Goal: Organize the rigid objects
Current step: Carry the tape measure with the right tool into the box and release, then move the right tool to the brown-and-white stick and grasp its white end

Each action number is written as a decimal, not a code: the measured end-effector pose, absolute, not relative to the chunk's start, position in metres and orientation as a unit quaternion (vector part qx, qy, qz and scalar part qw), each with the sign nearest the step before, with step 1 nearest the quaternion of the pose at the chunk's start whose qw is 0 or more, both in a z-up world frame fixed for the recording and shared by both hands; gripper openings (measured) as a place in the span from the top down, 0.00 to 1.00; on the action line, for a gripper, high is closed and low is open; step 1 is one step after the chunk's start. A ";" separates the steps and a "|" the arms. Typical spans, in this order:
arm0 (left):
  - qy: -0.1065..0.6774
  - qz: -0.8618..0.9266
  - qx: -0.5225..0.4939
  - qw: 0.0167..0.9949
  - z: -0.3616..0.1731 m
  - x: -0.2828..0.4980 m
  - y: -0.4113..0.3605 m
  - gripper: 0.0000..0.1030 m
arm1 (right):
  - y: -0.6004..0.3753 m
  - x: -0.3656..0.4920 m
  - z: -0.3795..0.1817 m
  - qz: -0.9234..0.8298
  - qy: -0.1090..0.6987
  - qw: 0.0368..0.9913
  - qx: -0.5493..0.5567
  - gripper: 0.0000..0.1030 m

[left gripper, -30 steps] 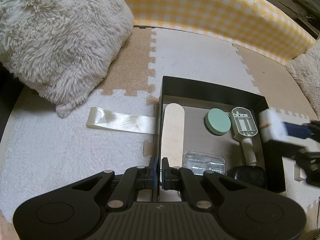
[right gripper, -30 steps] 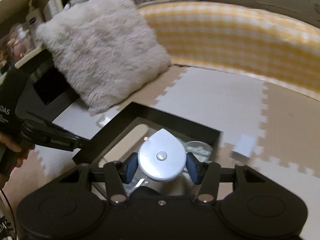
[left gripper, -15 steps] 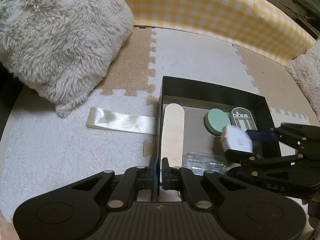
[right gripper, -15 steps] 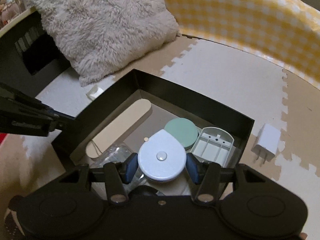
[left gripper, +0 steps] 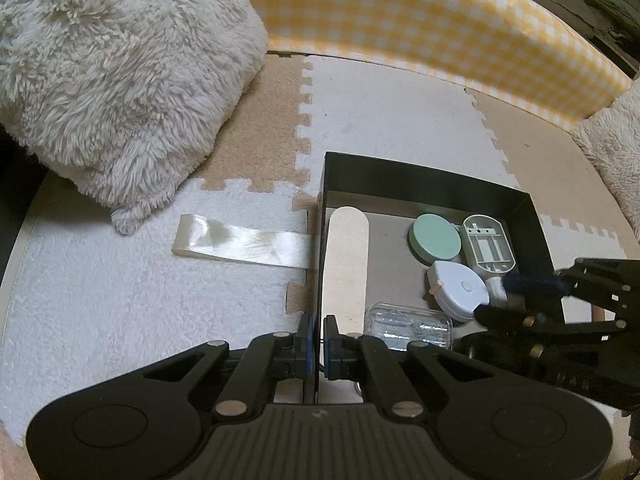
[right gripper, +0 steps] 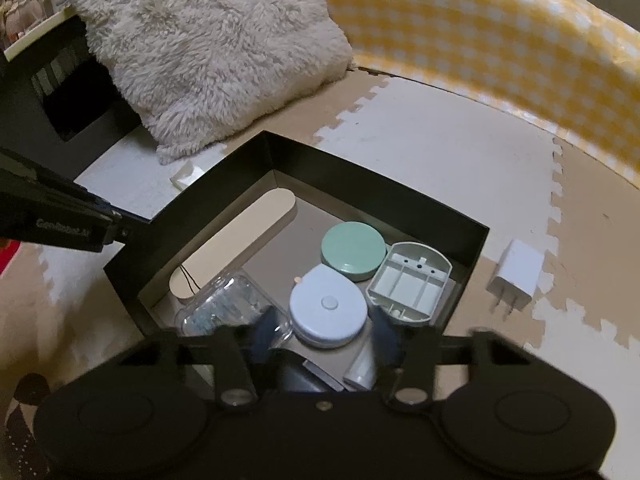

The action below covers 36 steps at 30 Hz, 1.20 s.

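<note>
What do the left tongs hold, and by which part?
The left tongs are shut on the black box, pinching its side wall at the near end.

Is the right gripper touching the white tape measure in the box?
Apart. The right wrist view shows the right gripper with its closing jaws standing clear on either side of the white tape measure, which rests in the black box.

Black gripper (left gripper: pixel 316 350); blue pads; silver screws.
</note>
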<state>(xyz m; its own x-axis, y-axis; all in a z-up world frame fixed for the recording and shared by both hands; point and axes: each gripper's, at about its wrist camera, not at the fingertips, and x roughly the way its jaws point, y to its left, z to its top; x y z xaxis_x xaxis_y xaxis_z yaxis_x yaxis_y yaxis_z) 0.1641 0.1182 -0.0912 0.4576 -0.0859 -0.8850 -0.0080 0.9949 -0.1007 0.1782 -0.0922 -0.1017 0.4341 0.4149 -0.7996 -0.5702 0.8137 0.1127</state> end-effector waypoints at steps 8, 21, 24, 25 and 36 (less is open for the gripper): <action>0.520 -0.023 -0.044 0.852 -0.091 0.164 0.118 0.96 | -0.081 0.180 -0.110 0.317 0.460 0.824 -0.094 0.80; 0.521 -0.023 -0.045 0.852 -0.090 0.164 0.117 0.96 | -0.091 0.183 -0.110 0.306 0.470 0.825 -0.069 0.83; 0.521 -0.023 -0.046 0.852 -0.090 0.164 0.117 0.96 | -0.096 0.180 -0.103 0.303 0.465 0.829 -0.061 0.74; 0.521 -0.023 -0.045 0.852 -0.090 0.164 0.118 0.96 | -0.098 0.179 -0.100 0.303 0.464 0.831 -0.057 0.71; 0.520 -0.023 -0.042 0.853 -0.091 0.165 0.117 0.96 | -0.131 0.168 -0.057 0.274 0.415 0.868 -0.005 0.17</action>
